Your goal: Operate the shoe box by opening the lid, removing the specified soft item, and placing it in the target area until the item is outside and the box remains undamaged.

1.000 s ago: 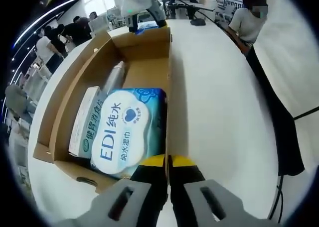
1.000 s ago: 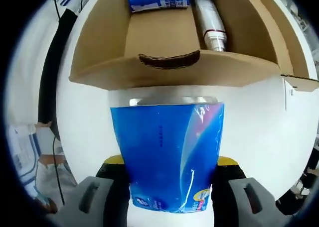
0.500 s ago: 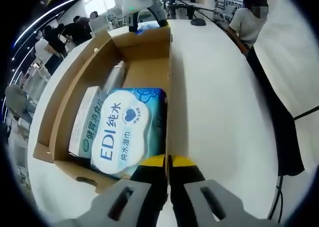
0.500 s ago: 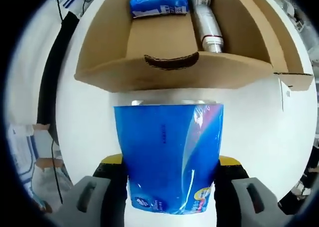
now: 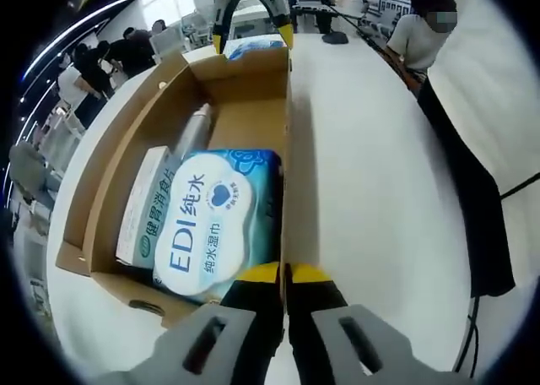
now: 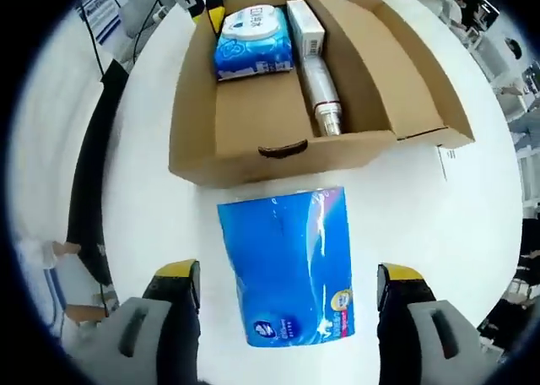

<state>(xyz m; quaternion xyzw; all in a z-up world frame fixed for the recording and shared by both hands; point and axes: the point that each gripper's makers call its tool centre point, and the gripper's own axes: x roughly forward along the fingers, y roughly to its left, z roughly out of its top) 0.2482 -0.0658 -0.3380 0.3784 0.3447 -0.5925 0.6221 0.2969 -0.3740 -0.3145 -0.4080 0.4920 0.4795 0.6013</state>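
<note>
Tissue pack (image 6: 288,266) on table (image 6: 472,225), right tool (image 6: 287,285) spread | left tool (image 5: 283,275) pinching box (image 5: 285,132) wall

What the things looked made of

You saw a shoe box (image 6: 253,140) of plain brown cardboard, matt and a bit rough. The blue pack (image 6: 288,267) outside it had shiny, crinkly plastic wrap. The wipes pack (image 5: 211,225) inside was glossy soft plastic too. The bottle (image 6: 321,94) looked shiny like metal. The table (image 5: 371,191) was smooth and white.
</note>
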